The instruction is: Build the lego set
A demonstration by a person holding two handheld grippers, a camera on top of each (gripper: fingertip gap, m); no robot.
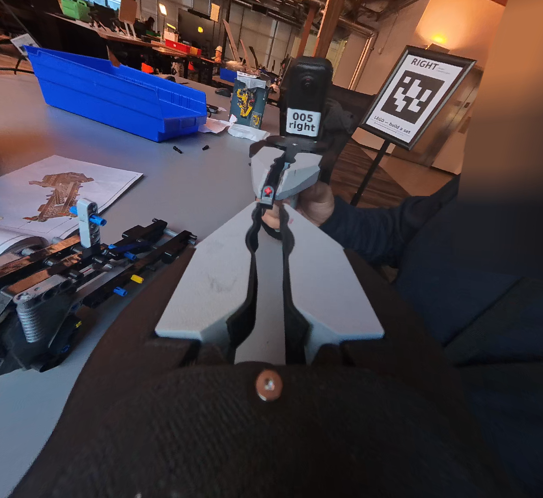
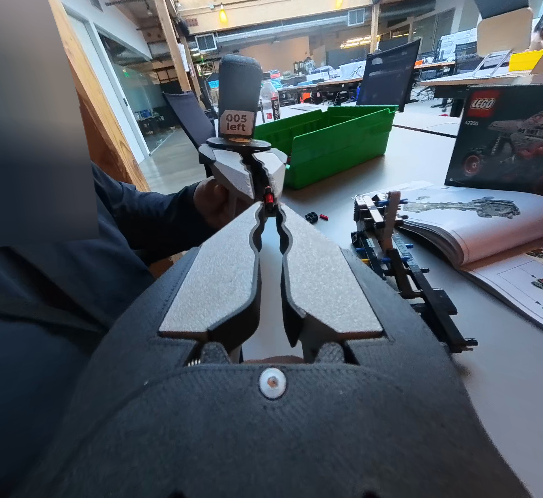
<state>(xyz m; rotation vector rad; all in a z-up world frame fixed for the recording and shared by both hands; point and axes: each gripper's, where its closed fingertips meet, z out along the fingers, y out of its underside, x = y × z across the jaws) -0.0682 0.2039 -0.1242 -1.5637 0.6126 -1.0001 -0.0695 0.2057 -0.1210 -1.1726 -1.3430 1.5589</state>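
Lego piece pinched between both grippers' fingers above table edge.

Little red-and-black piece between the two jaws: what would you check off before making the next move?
1. Left gripper jaws clamped on the red-and-black piece: ok.
2. Right gripper jaws clamped on it too: ok.
3. Piece fully pushed together: cannot tell.
4. Half-built frame resting flat on the table: ok.
5. Instruction booklet lying open beside the frame: ok.
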